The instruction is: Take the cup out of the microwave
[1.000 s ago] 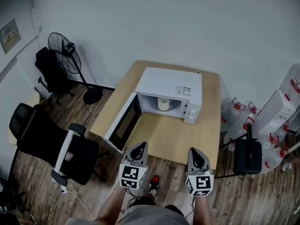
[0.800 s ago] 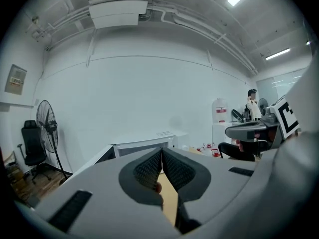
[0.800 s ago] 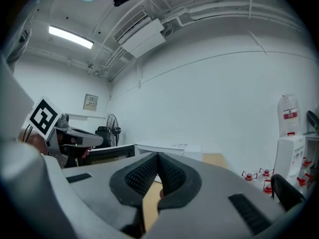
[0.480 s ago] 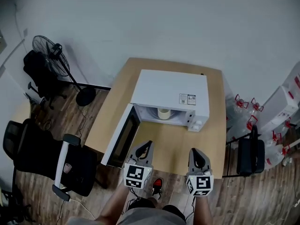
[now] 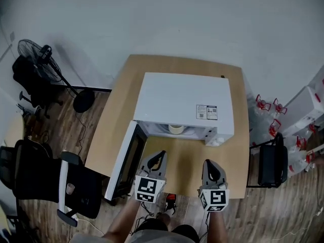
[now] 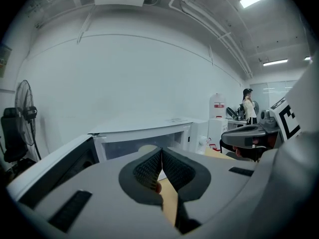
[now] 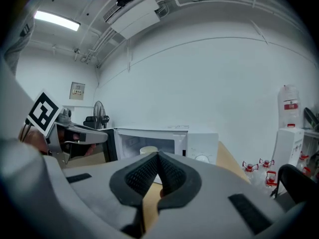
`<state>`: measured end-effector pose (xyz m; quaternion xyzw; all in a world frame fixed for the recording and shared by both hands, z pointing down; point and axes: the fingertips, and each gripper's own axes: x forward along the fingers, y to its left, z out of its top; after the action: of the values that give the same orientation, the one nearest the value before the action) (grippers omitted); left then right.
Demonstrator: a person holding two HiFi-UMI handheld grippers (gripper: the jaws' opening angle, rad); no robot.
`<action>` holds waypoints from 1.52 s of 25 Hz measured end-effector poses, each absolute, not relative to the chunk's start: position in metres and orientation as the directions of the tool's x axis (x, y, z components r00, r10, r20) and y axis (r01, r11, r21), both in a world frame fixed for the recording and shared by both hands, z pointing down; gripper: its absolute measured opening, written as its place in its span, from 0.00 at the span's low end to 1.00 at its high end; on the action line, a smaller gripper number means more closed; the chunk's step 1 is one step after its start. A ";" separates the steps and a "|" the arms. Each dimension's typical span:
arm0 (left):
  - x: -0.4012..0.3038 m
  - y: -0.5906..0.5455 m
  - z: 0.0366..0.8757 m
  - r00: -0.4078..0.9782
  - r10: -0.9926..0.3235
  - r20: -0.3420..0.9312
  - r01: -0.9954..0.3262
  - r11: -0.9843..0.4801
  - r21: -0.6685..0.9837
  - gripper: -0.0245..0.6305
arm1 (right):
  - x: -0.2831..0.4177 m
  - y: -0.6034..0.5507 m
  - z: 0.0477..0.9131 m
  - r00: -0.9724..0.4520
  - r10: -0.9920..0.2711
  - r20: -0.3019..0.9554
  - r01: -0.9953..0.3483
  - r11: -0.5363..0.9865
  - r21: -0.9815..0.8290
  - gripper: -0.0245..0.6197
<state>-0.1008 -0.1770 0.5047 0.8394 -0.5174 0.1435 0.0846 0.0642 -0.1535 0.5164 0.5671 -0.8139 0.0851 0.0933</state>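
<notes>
A white microwave point(image 5: 179, 103) stands on the wooden table point(image 5: 187, 158), its door point(image 5: 124, 161) swung open toward the front left. Inside, only the rim of a cream cup point(image 5: 176, 129) shows under the microwave's top edge. My left gripper point(image 5: 161, 153) is over the table's front edge, near the door and short of the opening, shut with nothing held. My right gripper point(image 5: 208, 162) hangs beside it, also shut and empty. The left gripper view shows the shut pads point(image 6: 149, 171) before the cup point(image 6: 146, 147). The right gripper view has the cup point(image 7: 148, 150) just above its gripper point(image 7: 158, 154).
A standing fan point(image 5: 35, 52) and a black office chair point(image 5: 50, 184) are on the floor at the left. At the right are water bottles point(image 5: 263, 108) and a black chair point(image 5: 272, 166). The person's legs and a shoe point(image 5: 171, 199) are below the table edge.
Both grippers and the head camera have moved forward toward the microwave. The microwave now looks larger and its top hides most of the cup. Both grippers stayed shut.
</notes>
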 end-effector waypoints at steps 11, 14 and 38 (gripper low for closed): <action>-0.094 -0.230 0.563 0.438 -0.814 0.381 -0.881 -0.473 0.003 0.07 | 0.056 -0.198 0.566 -0.314 -0.899 0.305 -0.949 0.311 -0.060 0.06; -0.093 -0.242 0.573 0.437 -0.812 0.387 -0.883 -0.469 0.013 0.07 | 0.057 -0.204 0.574 -0.307 -0.896 0.321 -0.951 0.299 -0.075 0.06; -0.071 -0.329 0.628 0.474 -0.779 0.411 -0.867 -0.494 0.064 0.65 | 0.069 -0.223 0.618 -0.275 -0.873 0.404 -0.962 0.253 -0.106 0.06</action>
<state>-0.0712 -0.3294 0.6281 0.8480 -0.4853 0.1662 0.1330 0.0688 -0.2227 0.6184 0.5875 -0.7805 0.1679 0.1324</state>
